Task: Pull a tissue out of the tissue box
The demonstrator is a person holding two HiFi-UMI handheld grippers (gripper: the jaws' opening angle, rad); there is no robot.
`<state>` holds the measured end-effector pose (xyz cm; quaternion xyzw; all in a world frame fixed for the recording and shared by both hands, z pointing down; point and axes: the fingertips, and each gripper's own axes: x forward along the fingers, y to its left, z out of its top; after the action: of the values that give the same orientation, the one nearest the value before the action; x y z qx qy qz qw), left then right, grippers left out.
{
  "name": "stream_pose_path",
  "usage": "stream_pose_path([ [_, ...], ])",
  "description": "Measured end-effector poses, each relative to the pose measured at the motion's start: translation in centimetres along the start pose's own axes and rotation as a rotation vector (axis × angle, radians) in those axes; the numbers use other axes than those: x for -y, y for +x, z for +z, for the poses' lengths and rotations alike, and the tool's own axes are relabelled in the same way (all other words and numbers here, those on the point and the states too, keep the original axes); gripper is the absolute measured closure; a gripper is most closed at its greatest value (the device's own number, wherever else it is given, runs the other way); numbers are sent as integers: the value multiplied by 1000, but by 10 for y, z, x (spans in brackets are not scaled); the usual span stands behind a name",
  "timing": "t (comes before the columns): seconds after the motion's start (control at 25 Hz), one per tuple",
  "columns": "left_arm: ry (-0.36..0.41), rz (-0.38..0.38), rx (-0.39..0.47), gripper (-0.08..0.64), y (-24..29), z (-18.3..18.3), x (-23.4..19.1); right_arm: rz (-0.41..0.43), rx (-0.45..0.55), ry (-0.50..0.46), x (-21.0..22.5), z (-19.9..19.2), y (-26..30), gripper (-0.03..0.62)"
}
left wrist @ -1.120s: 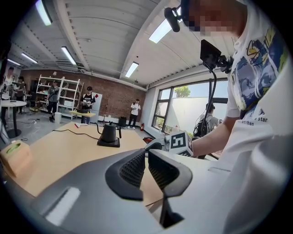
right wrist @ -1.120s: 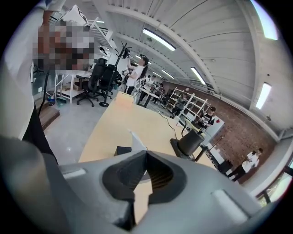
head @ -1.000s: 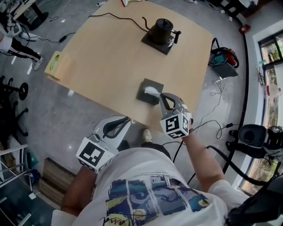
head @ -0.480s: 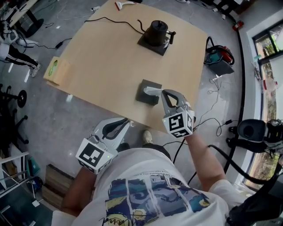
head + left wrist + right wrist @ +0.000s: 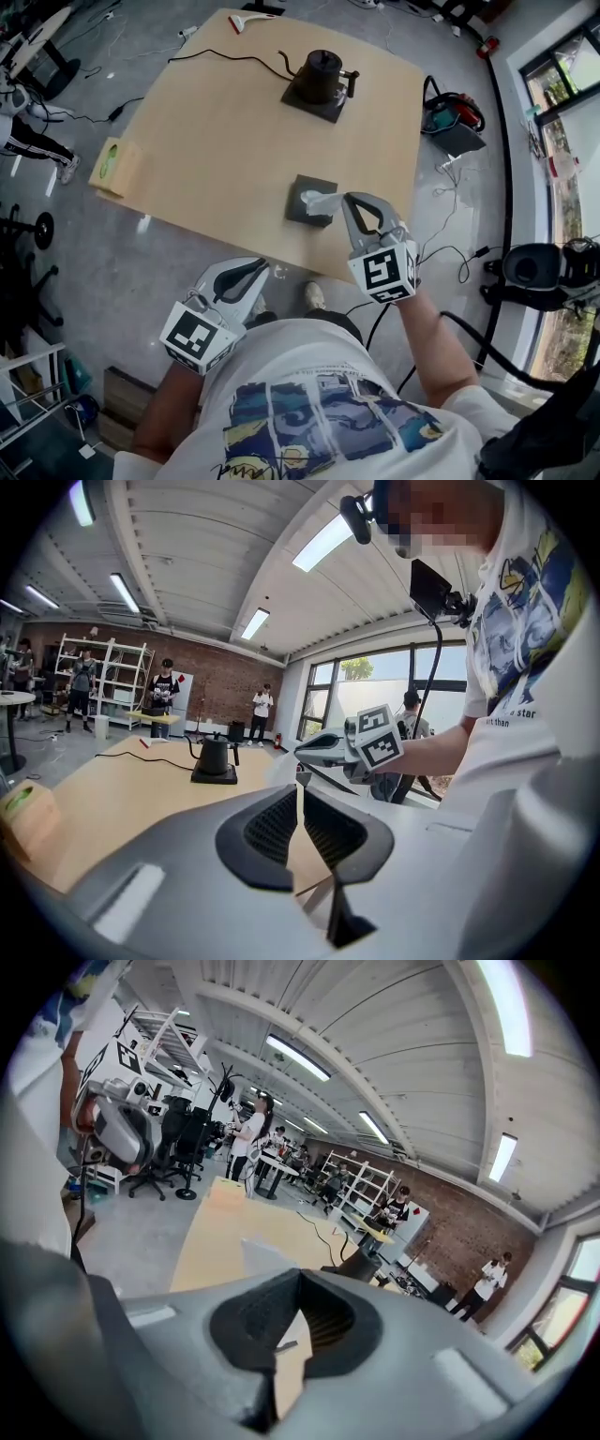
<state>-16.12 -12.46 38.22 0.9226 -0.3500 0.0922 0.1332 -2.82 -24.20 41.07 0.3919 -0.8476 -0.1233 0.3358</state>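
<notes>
A dark grey tissue box [image 5: 306,201] sits on the tan table [image 5: 216,141] near its front edge. A white tissue [image 5: 323,200] sticks out of its top toward the right and also shows just past the jaws as the tissue [image 5: 265,1258]. My right gripper [image 5: 347,199] is shut on the end of that tissue, a little above the box. My left gripper [image 5: 265,270] hangs off the table's front edge with its jaws together and nothing in them. In the left gripper view the left gripper [image 5: 300,794] looks across at the right gripper [image 5: 323,752].
A black kettle [image 5: 319,73] on a dark base stands at the table's far side, with a black cable [image 5: 225,56] trailing left. A small tan box [image 5: 116,166] lies at the table's left edge. Bags and cables lie on the floor to the right. People stand far off.
My right gripper has risen with the tissue, which now stands a little further out of the box. My left gripper has stayed where it was.
</notes>
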Motion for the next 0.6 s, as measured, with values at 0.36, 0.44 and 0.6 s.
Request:
stream_pose_path([
  [0.36,19,-32,-6,534,2,0,-1,-16,71,50,2,37,-41,589],
  [0.44,23,-41,-7,534,4,1,-1,-24,74,57,2,41,-50,589],
  [0.6,29,-62,-9,534,8,2,0,-33,72,66,-1,46,-69,589],
])
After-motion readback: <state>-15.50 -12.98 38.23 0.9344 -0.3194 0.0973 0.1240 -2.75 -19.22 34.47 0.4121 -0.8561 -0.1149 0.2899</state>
